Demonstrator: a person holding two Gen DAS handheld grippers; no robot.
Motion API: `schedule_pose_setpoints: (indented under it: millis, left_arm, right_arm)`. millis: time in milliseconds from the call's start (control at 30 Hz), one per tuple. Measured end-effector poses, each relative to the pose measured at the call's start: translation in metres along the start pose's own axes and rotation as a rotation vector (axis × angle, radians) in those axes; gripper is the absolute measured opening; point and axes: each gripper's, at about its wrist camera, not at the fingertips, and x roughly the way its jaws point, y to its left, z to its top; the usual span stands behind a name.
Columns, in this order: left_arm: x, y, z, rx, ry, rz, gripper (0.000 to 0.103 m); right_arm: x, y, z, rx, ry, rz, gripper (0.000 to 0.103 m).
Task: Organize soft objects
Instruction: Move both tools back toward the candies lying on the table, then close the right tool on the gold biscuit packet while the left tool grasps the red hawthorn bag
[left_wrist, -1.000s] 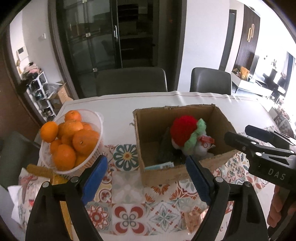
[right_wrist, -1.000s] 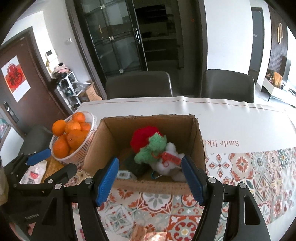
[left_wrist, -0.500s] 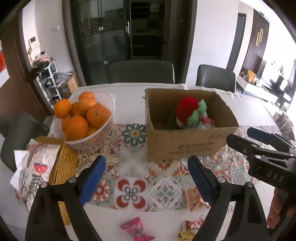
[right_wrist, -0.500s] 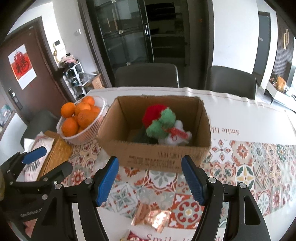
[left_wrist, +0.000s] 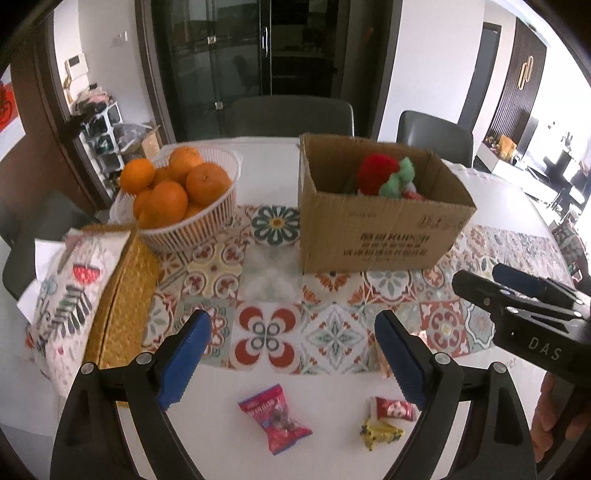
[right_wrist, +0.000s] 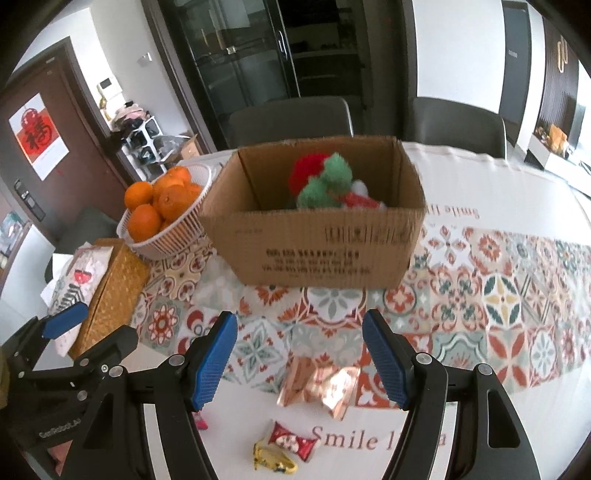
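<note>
Soft toy: red, green and white plush (left_wrist: 384, 177) (right_wrist: 325, 181), fluffy, lying inside the cardboard box, only its top showing above the rim.
Box: brown cardboard box (left_wrist: 373, 236) (right_wrist: 317, 243), open-topped, printed text on the near wall, standing on the patterned runner toward the far side of the desk.
Left claw: (left_wrist: 291, 358) released, blue pads wide apart, nothing between them; it hangs above the near edge of the runner.
Right claw: (right_wrist: 299, 358) released, pads apart and empty, above a crinkled copper-coloured wrapper (right_wrist: 325, 387).
Sweets: pink packet (left_wrist: 273, 417), red-and-white sweet (left_wrist: 395, 408) and yellow sweet (left_wrist: 380, 432) on the bare white near part of the desk.
Desk: white cloth (right_wrist: 480, 184) with a tiled floral runner (left_wrist: 332, 332) across it.
Fruit: white basket (left_wrist: 184, 229) of oranges, left of the box.
Left edge: woven yellow box (left_wrist: 118, 295) with a printed paper bag (left_wrist: 62, 295) just beside it.
Room: two grey chairs (right_wrist: 291, 118) behind the desk, dark glass cabinet (left_wrist: 258, 55), brown door with a red poster (right_wrist: 37, 136).
</note>
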Motion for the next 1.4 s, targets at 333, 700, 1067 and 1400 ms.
schedule_pose_setpoints:
  millis: [333,700,1067,1400]
  left_arm:
    - [0.021,0.010,-0.028,-0.054,0.084,-0.004,0.091]
    - [0.054,0.020,-0.059,-0.103,0.212,0.008,0.091]
    - [0.084,0.027,-0.088,-0.147,0.323,0.036,0.091]
    - [0.107,0.030,-0.106,-0.185,0.404,0.034,0.091]
  right_arm:
    - [0.021,-0.005,-0.029,0.082,0.067,0.005,0.079]
    - [0.055,-0.015,-0.055,0.162,0.148,-0.042,0.079]
    - [0.092,-0.021,-0.079,0.221,0.229,-0.049,0.079]
    - [0.114,-0.023,-0.086,0.224,0.251,-0.062,0.079]
